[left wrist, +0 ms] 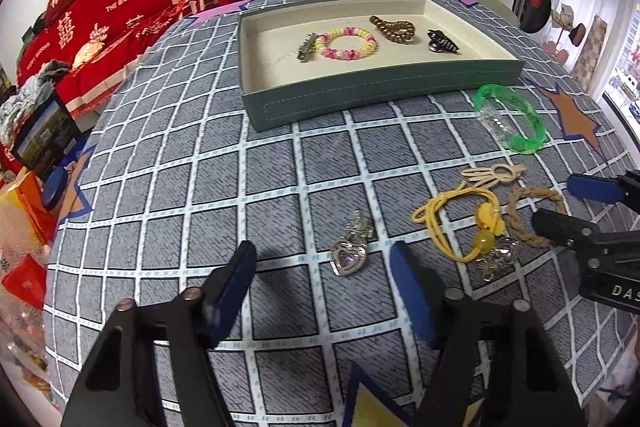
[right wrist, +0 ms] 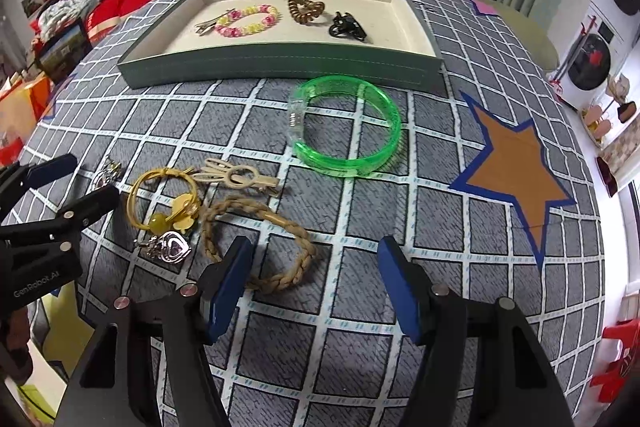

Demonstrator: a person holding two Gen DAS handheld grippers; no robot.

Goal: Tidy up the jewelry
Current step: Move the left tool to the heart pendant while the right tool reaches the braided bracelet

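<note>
The braided tan rope bracelet (right wrist: 260, 247) lies on the checked grey tablecloth (right wrist: 360, 327), partly between my right gripper (right wrist: 316, 283) pads; soft and light, I think, best pinched across its braid. Both grippers stand open, empty; the left gripper (left wrist: 324, 291) hovers near the silver heart pendant (left wrist: 350, 255). The yellow hair tie (right wrist: 168, 199) crowds beside; the grey tray (right wrist: 280, 65) is well apart

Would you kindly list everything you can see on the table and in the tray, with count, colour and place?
tray: one, grey-green, cream inside, far side of table
beaded bracelet: one, pink and yellow, in tray
metal clip: one, silver, in tray, left of bracelet
coil hair tie: one, brown, in tray
claw clip: one, black, in tray
bangle: one, green, on cloth before tray
wooden clip: one, beige, on cloth
yellow hair tie: one, on cloth
braided bracelet: one, tan, on cloth
heart pendants: two, silver, on cloth
left gripper: black, blue pads, open
right gripper: black, blue pads, open
</note>
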